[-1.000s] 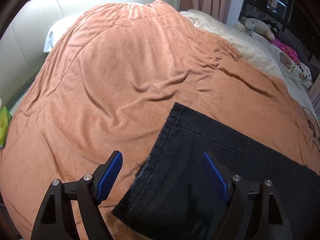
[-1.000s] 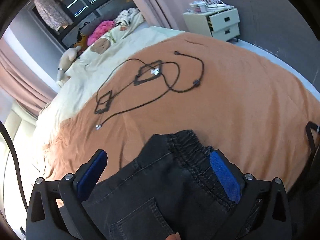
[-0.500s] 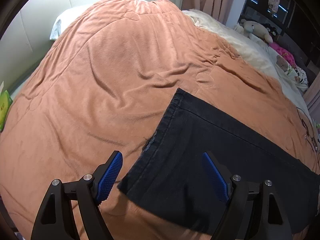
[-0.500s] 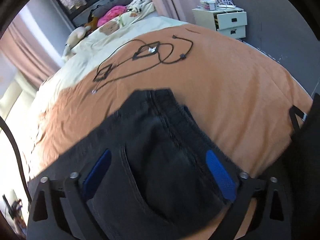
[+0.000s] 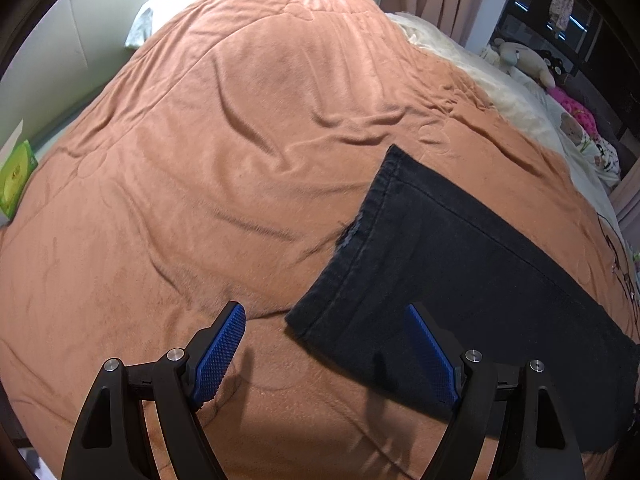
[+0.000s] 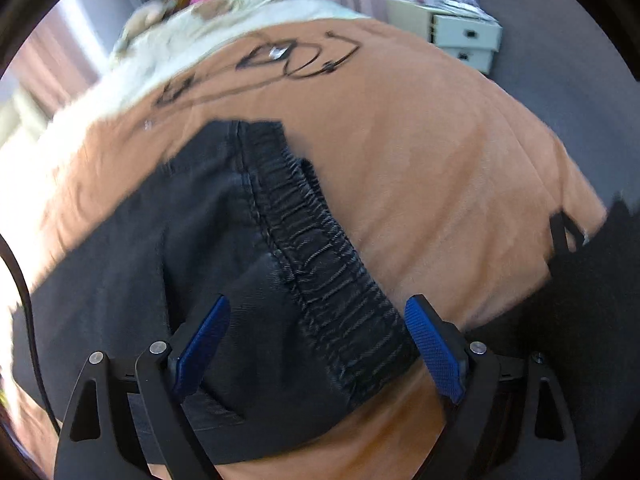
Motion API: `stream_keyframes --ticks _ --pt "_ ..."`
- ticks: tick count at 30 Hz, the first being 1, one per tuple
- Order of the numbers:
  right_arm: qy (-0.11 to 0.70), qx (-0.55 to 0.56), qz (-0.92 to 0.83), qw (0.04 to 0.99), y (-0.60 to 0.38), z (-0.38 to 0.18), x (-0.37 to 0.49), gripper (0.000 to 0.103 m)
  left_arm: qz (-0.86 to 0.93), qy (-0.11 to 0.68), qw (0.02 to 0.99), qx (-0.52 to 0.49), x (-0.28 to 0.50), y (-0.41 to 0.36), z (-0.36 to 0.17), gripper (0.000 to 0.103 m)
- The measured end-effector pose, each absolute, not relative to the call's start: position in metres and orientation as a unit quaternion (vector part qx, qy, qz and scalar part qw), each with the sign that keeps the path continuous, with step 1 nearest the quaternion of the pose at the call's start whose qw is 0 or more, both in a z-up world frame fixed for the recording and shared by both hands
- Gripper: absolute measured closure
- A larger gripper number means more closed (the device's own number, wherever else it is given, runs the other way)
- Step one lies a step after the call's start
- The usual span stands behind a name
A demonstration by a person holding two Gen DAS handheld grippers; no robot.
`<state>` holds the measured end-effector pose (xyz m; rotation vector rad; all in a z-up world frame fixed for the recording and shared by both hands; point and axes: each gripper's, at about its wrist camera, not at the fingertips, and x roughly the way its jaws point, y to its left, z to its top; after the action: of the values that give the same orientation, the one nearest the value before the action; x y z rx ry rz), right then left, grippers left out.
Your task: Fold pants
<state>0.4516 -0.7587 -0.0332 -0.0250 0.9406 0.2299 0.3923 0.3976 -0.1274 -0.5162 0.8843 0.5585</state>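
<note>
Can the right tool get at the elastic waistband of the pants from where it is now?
Probably yes. The right tool is open with the waistband running between its pads, lying flat on the orange blanket, nothing covering it.

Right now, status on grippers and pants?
Both hand-held grippers open, empty. Dark denim pants flat on orange blanket. Black cable beyond waistband, clear.

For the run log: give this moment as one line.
stage: pre-grasp | pants: flat on blanket | left tongs: open, at hem | right tongs: open, over waistband
</note>
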Motion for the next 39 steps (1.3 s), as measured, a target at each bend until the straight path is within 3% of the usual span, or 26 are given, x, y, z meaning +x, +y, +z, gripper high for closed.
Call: stream_keyframes --ticks 5,10,14,17,24,34,39 --pt "0.475 -0.112 0.124 0.864 -0.735 -0.051 0.465 0.014 0.268 0.419 0.831 -0.25 0.387 0.399 -0.137 0.02" --pt "0.476 -0.133 0.117 0.861 -0.723 -0.069 0.468 0.017 0.266 0.422 0.828 -0.256 0.386 0.393 -0.142 0.02" --pt "0.467 -0.144 0.136 0.862 -0.709 -0.064 0.453 0.071 0.258 0.426 0.83 -0.253 0.386 0.384 -0.141 0.02" --pt "0.46 -0.167 0.113 0.865 -0.703 -0.059 0.439 0.085 0.251 0.421 0.834 -0.253 0.385 0.38 -0.136 0.02" --pt "0.471 -0.124 0.093 0.869 -0.72 -0.051 0.418 0.089 0.237 0.412 0.836 -0.274 0.379 0.376 -0.133 0.02" --pt "0.48 -0.15 0.043 0.864 -0.723 -0.071 0.4 0.089 0.221 0.385 0.824 -0.353 0.365 0.394 -0.144 0.021" --pt "0.452 -0.173 0.001 0.875 -0.702 -0.073 0.389 0.074 0.212 0.38 0.817 -0.378 0.366 0.399 -0.152 0.033"
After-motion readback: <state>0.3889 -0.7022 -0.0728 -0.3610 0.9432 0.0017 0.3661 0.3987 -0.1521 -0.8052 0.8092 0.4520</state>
